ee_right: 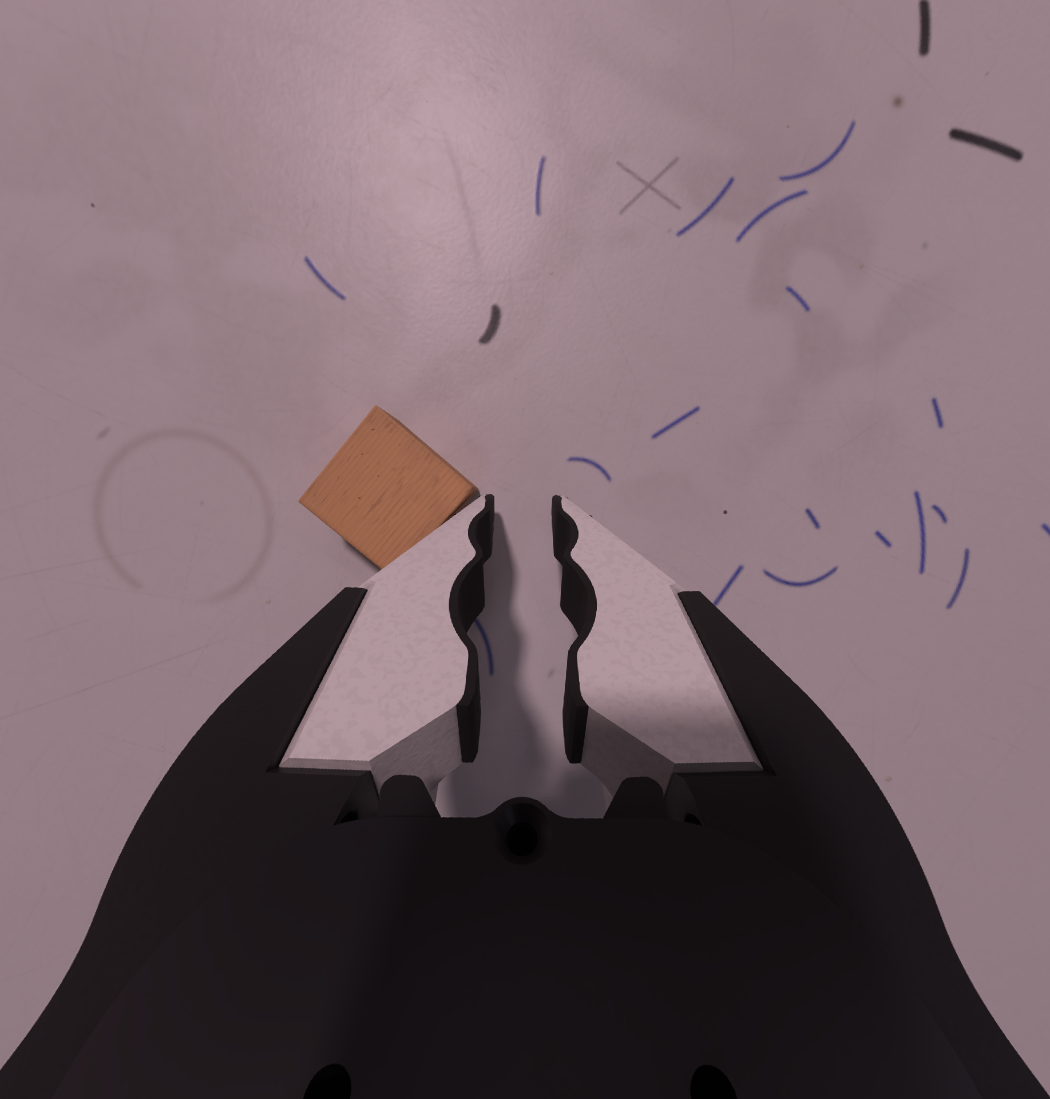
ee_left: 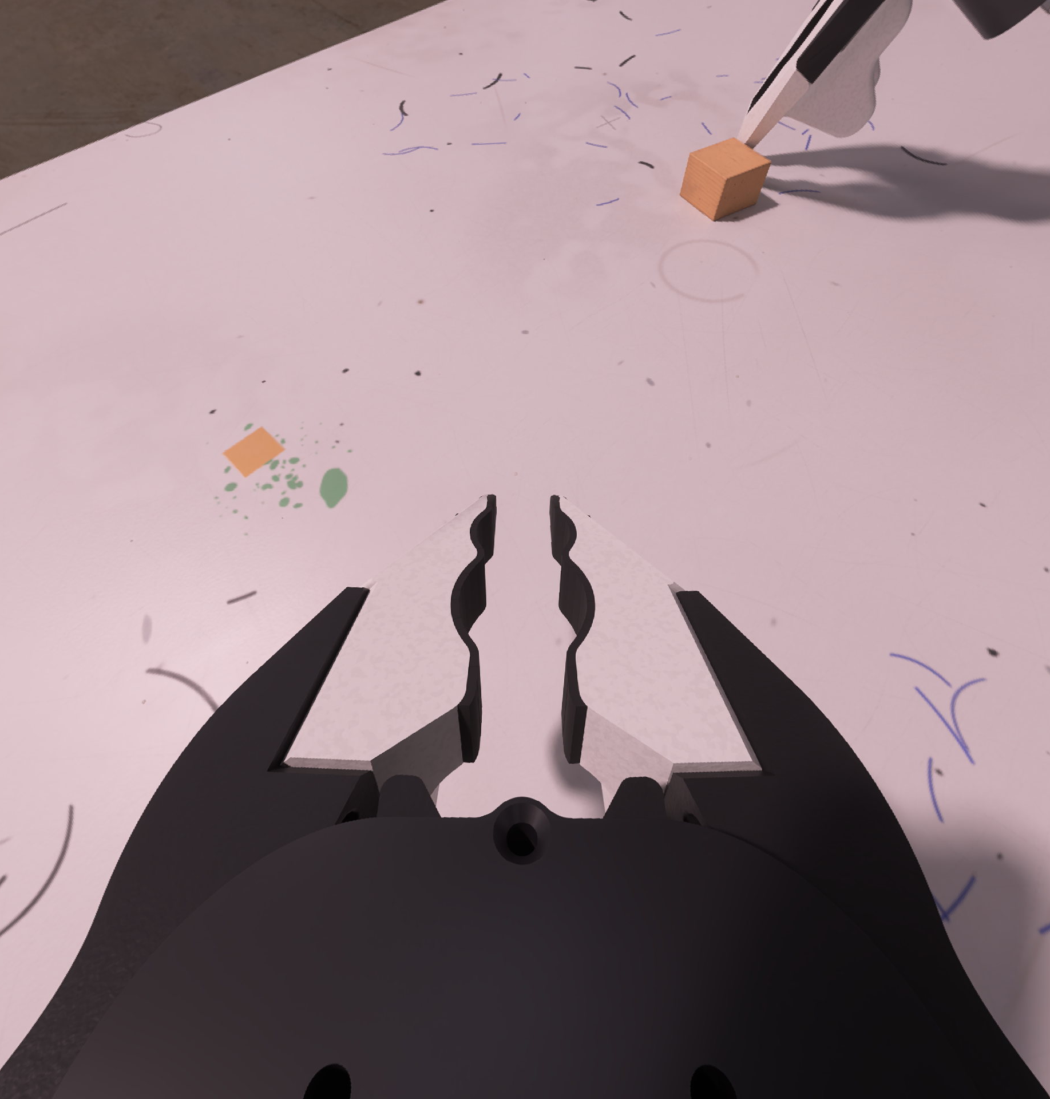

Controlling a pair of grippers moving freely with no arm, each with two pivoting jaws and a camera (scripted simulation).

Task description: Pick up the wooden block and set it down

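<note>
Wooden block, a small tan cube, sits on the scuffed pale table left of centre, outside our right gripper, whose parted, empty jaws point down beside it. Our left gripper waits well apart, also parted and empty.

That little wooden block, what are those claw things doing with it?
The small tan wooden block sits on the scuffed pinkish table. The right gripper is beside it, jaws open, block outside them, so nothing is held. The left gripper waits farther off, open and empty, near a flat orange square mark.
</note>
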